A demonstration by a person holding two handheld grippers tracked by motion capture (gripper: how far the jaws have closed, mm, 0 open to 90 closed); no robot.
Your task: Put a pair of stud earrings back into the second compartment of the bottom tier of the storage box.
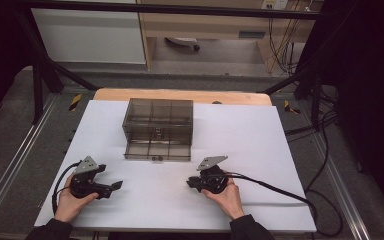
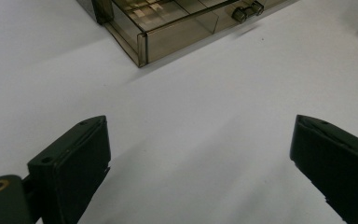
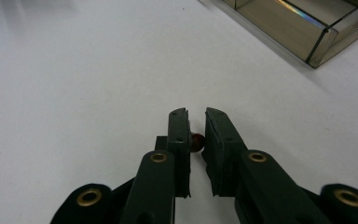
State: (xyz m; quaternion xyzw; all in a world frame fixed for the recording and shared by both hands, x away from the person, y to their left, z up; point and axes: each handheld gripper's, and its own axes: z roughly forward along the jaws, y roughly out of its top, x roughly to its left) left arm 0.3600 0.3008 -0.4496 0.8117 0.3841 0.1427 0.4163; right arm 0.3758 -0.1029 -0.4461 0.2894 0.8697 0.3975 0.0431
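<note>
A smoked, see-through drawer cabinet (image 1: 158,119) stands at the middle of the white table top (image 1: 260,150), its bottom drawer (image 1: 157,151) pulled out toward me. My left gripper (image 1: 111,189) rests on the table at the near left, and its jaws stand wide apart with nothing between them (image 2: 200,125). The open drawer's corner (image 2: 142,44) and two small knobs (image 2: 246,11) lie ahead of it. My right gripper (image 1: 191,184) lies at the near right, pointing left. Its jaws (image 3: 196,115) are nearly together on a small red-brown object (image 3: 197,142).
The drawer's near corner (image 3: 317,44) lies at the upper right of the right gripper view. A black cable (image 1: 275,189) trails right from the right gripper across the table. A wooden strip (image 1: 180,95) edges the far side, and black frame bars stand around.
</note>
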